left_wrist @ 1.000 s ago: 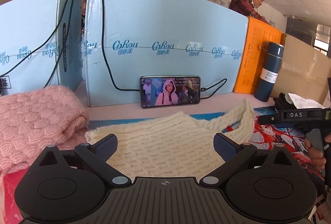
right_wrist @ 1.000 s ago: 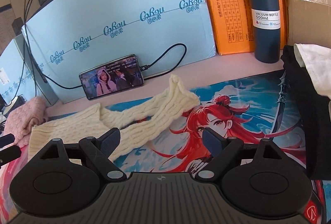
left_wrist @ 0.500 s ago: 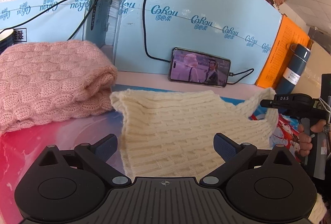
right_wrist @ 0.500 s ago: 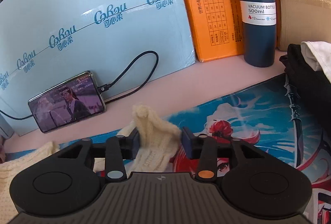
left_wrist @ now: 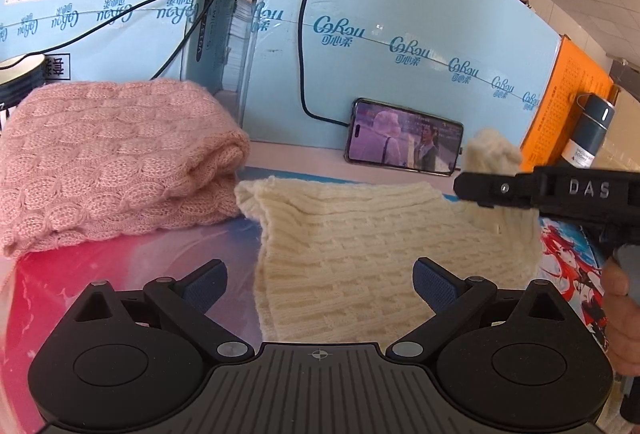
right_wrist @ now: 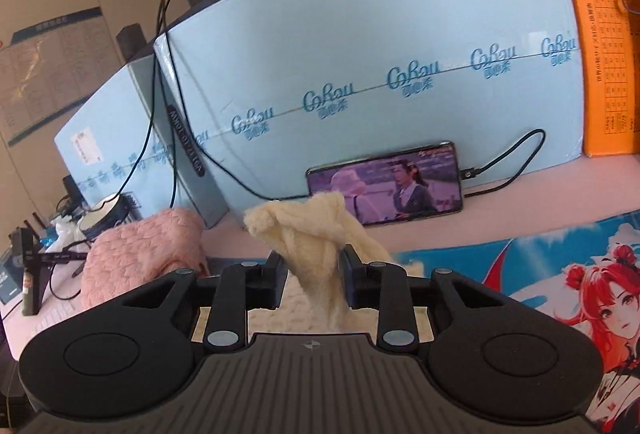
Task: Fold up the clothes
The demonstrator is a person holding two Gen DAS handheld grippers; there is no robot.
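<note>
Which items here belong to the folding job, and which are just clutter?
Job:
- cream sweater, sleeve end pinched in the right hand-held gripper
- pink sweater, folded
- left hand-held gripper, open above the cream sweater

Clutter:
- phone
- blue flask
- blue boxes
- orange box

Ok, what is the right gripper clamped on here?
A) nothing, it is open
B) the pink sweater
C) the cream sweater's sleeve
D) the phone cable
C: the right gripper has a bunched piece of the cream sweater's sleeve pinched between its pads and lifted off the mat, while the pink sweater lies folded to the side.
</note>
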